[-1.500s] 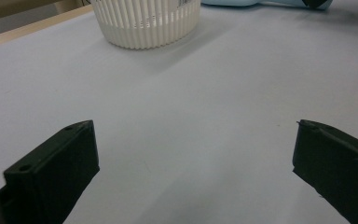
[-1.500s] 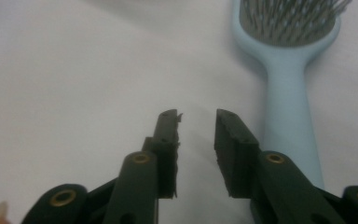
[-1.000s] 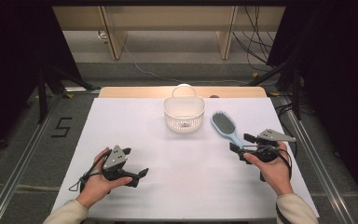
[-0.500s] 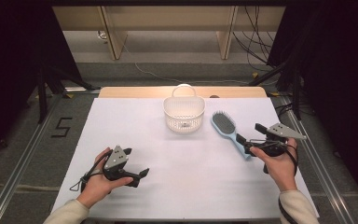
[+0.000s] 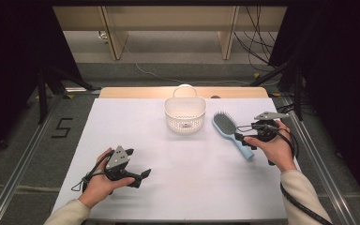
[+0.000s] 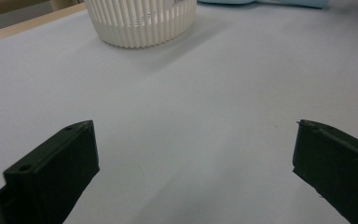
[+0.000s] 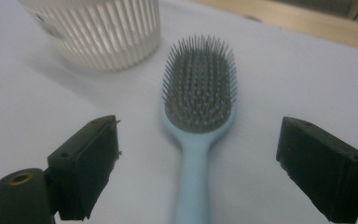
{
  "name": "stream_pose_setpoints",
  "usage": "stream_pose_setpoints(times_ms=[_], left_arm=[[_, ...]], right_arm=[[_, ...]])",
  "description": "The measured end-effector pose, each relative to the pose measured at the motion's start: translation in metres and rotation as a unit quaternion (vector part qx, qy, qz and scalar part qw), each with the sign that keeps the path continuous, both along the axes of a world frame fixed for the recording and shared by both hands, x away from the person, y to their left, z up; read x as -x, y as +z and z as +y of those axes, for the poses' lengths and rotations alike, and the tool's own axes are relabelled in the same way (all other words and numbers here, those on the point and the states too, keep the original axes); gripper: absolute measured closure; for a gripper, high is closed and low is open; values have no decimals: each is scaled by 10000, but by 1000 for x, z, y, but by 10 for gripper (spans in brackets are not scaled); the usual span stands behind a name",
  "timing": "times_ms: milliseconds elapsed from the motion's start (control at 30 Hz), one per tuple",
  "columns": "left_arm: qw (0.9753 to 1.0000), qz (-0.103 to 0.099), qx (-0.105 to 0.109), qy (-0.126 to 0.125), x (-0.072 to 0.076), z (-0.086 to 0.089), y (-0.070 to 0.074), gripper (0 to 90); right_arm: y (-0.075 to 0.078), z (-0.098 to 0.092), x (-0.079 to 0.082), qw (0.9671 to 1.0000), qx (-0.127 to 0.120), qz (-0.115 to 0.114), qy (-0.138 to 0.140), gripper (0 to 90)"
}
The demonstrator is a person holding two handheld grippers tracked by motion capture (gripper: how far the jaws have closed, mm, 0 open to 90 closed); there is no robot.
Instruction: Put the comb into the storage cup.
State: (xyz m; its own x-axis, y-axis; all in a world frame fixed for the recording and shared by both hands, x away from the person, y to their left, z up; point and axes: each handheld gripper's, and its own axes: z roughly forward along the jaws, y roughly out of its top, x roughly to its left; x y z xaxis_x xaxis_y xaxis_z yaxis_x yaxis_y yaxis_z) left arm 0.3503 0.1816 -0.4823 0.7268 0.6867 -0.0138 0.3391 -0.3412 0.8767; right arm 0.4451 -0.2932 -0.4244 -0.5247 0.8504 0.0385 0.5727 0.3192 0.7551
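Note:
A light blue hairbrush [image 5: 228,128] with dark bristles lies on the white table [image 5: 187,197], just right of a white ribbed basket [image 5: 184,115]. My right gripper [image 5: 242,134] is at the brush's handle. In the right gripper view the gripper [image 7: 198,140] is open, its jaws wide on either side of the handle of the hairbrush [image 7: 199,93], not touching it. The basket [image 7: 98,32] stands beyond at upper left. My left gripper [image 5: 138,165] rests low at the front left of the table, open [image 6: 196,135] with nothing between its jaws; it faces the basket [image 6: 140,23].
A wooden strip [image 5: 136,92] runs along the table's far edge. Metal rails [image 5: 23,164] flank both sides, and cables [image 5: 258,51] lie on the floor behind. White surface stretches between the two hands.
My right gripper has moved forward and in over the brush handle. The left hand, brush and basket have stayed put.

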Motion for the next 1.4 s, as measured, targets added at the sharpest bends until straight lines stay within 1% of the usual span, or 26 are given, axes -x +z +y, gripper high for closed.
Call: stream_pose_setpoints(times_ms=[100, 133, 167, 200, 267, 300, 367, 467, 500, 567, 600, 633, 733, 767, 800, 833, 867, 933, 1033, 1100, 1133, 1167, 1200, 1267, 1367, 1400], left_arm=[[10000, 2, 13, -15, 0, -1, 0, 0], [10000, 1, 11, -15, 0, -1, 0, 0], [10000, -5, 11, -13, 0, 0, 0, 0], [10000, -9, 19, -10, 0, 0, 0, 0], [10000, -6, 29, 0, 0, 0, 0, 0], [10000, 2, 23, -11, 0, -1, 0, 0], [10000, 2, 24, -17, 0, -1, 0, 0], [10000, -6, 30, -21, 0, -1, 0, 0], [10000, -11, 32, -10, 0, 0, 0, 0], [10000, -19, 38, -6, 0, 0, 1, 0], [10000, -22, 48, 6, 0, 0, 1, 0], [10000, -22, 48, 6, 0, 0, 1, 0], [10000, -20, 55, 3, 0, 0, 1, 0], [10000, -21, 54, 8, 0, 0, 1, 0], [10000, -24, 58, 6, 0, 0, 1, 0], [10000, -24, 58, 6, 0, 0, 1, 0], [10000, -39, 68, 7, 0, 1, 2, 0], [10000, -42, 80, 10, 0, 1, 2, 0], [10000, -30, 79, 11, 0, 1, 2, 0], [10000, -24, 73, -1, 0, 0, 2, 0], [10000, -31, 70, 0, 0, 0, 2, 0], [10000, -37, 70, -1, 0, 0, 2, 0], [10000, -41, 79, -3, 0, -1, 2, 0], [10000, -28, 77, -7, 0, -1, 2, 0], [10000, -22, 82, -14, -1, -1, 2, 2], [10000, -28, 87, -15, -1, -1, 2, 2]], right_arm=[[-5, 4, -16, 9977, 376, 559, 22, 149], [-5, 4, -16, 9977, 376, 559, 22, 149], [-9, 8, -23, 9942, 620, 877, 33, 154], [-9, 8, -23, 9942, 620, 877, 33, 154], [-13, 12, -29, 9903, 906, 1049, 119, 156], [-16, 17, -34, 9869, 1084, 1192, 101, 157], [-18, 19, -36, 9852, 1147, 1270, 111, 158], [-21, 26, -43, 9798, 1380, 1442, 142, 170], [-23, 29, -49, 9766, 1515, 1523, 120, 185], [-24, 30, -51, 9756, 1573, 1530, 112, 188], [-25, 32, -57, 9718, 1715, 1618, 94, 201], [-25, 32, -57, 9718, 1715, 1618, 94, 201], [-25, 37, -63, 9671, 1798, 1801, 62, 208], [-25, 39, -65, 9638, 1863, 1907, 49, 210], [-26, 42, -68, 9578, 1952, 2107, 70, 212], [-26, 42, -68, 9578, 1952, 2107, 70, 212], [-28, 45, -70, 9548, 1988, 2207, 106, 218], [-28, 46, -70, 9543, 1988, 2230, 116, 220], [-30, 50, -71, 9484, 2120, 2351, 158, 231], [-31, 51, -72, 9482, 2100, 2380, 155, 239], [-31, 52, -72, 9468, 2119, 2419, 129, 241], [-32, 54, -73, 9432, 2178, 2503, 157, 246], [-32, 54, -73, 9432, 2178, 2503, 157, 246], [-32, 56, -74, 9403, 2189, 2601, 148, 285], [-32, 58, -75, 9408, 2170, 2596, 212, 319], [-31, 58, -76, 9391, 2209, 2622, 224, 333]])
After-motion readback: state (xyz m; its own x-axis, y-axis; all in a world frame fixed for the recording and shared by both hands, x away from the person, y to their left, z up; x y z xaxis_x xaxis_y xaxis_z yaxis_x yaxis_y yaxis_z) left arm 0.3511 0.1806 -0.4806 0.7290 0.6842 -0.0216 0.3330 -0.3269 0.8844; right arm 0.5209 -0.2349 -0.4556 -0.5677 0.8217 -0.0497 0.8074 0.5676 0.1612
